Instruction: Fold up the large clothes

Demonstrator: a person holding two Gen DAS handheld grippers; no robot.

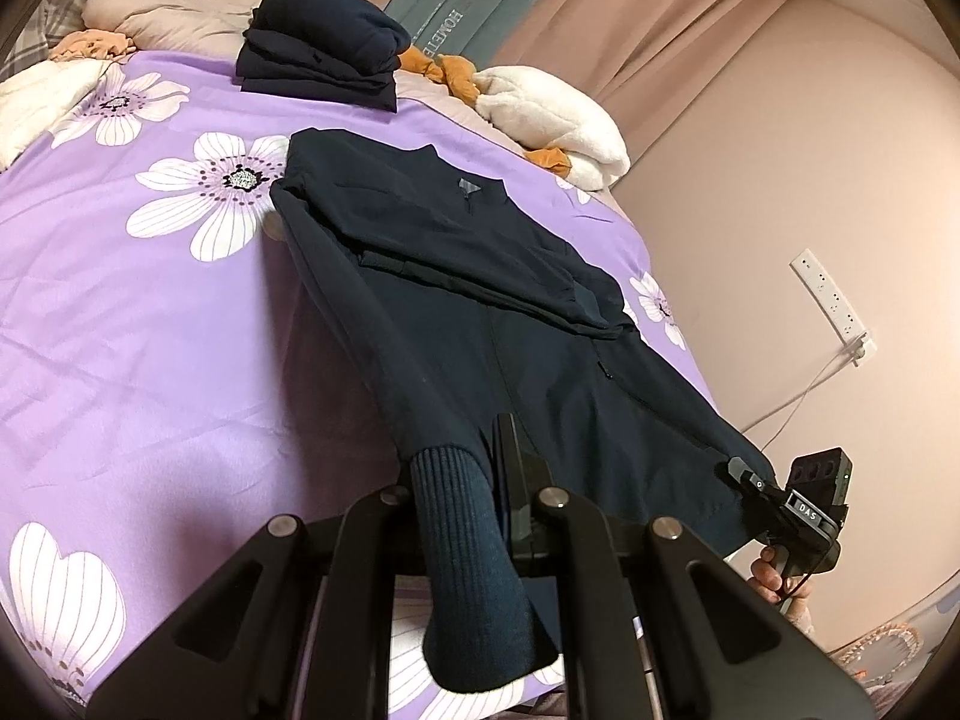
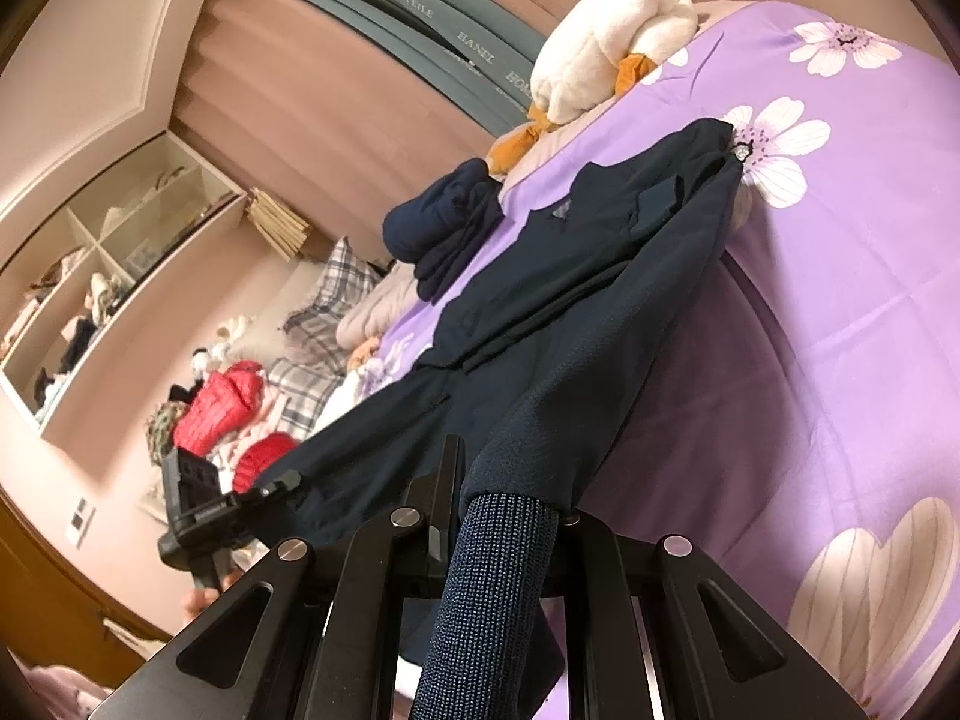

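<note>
Already one folded stack (image 1: 324, 54) sits beyond the jacket (image 1: 480, 276) (sleeves folded in); both grippers (image 1: 480, 468) (image 2: 504, 480) pinch its hem, body fold remaining.

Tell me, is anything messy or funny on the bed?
A bit. The dark jacket lies slanted across the purple bedspread, its bottom edge lifted by both grippers, with a ribbed cuff dangling over the left gripper. Nothing looks torn or spilled.

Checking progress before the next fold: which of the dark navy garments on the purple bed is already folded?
The navy folded stack at the far end, beside the white plush toy; the navy jacket lies spread, sleeves crossed.
</note>
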